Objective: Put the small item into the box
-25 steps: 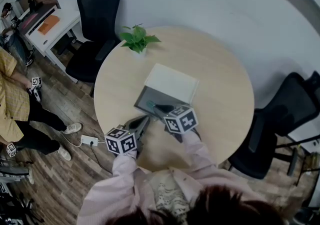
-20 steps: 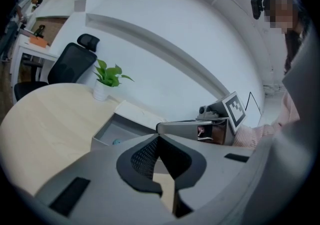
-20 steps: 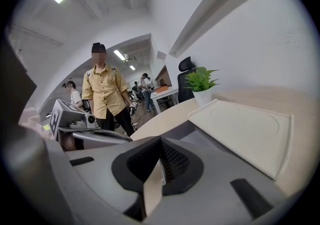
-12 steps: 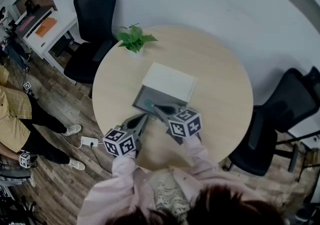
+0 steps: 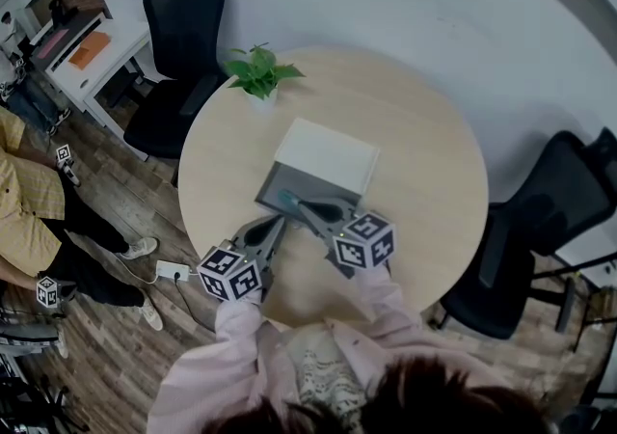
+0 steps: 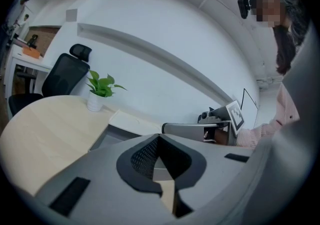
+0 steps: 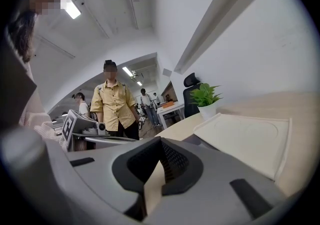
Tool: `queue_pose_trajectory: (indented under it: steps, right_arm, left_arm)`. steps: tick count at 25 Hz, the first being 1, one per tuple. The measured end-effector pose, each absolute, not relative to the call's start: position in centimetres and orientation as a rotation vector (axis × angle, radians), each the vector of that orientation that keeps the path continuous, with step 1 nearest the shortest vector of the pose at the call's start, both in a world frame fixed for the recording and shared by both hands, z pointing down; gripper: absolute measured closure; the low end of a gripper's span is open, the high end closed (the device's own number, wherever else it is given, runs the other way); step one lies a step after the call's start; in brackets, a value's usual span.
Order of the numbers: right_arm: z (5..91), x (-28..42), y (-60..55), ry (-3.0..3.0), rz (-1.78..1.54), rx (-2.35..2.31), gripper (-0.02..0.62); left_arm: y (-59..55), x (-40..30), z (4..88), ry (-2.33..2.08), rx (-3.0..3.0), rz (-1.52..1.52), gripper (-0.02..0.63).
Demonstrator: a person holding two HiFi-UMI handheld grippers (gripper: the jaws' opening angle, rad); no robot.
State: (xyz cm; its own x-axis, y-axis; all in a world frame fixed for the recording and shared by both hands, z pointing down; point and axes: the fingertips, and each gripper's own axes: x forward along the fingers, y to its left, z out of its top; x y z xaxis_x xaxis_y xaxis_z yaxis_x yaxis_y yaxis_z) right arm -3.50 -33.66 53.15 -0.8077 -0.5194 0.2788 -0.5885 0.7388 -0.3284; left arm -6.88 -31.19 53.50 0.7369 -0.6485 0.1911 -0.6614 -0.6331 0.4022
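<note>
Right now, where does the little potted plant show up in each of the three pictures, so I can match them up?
Head view: the potted plant stands at the far left edge of the round table, beyond the box.
Left gripper view: the potted plant is left of centre, against the white wall.
Right gripper view: the potted plant is right of centre, beyond the lid.
Shared landmark: the white box lid lies just before the plant in all three.

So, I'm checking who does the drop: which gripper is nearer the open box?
Right. The right gripper reaches over the box, above its grey tray; the left gripper sits just outside its near corner, above the table.
</note>
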Motion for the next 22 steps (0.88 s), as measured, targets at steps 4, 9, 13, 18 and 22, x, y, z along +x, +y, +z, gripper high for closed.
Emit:
queue_pose_trajectory:
  steps: [4, 9, 13, 18, 22]
  right_arm:
    - [53.2, -3.3, -33.4, -2.781, 0.615, 0.885, 0.598]
    - [53.1, -2.9, -33.3, -2.795, 0.624, 0.885, 0.598]
    - [53.1, -2.5, -33.2, -2.797, 0.631, 0.89, 0.598]
    - [53.2, -2.2, -32.9, -2.796, 0.644, 0.89, 0.598]
    - [53.3, -2.3, -33.0, -2.795, 0.647, 0.89, 0.598]
  left_arm:
    - [-31.2, -7.0, 53.4, -1.005, 2.49, 0.033, 0.597]
    - [-31.1, -7.1, 53.3, -1.01, 2.496, 0.038, 0.597]
    - [-31.0, -7.2, 53.3, -1.011, 2.498, 0.041, 0.597]
    - [-30.9, -7.0, 53.3, -1.012, 2.497, 0.045, 0.597]
    - [-30.9, -7.1, 53.3, -1.011, 2.497, 0.044, 0.597]
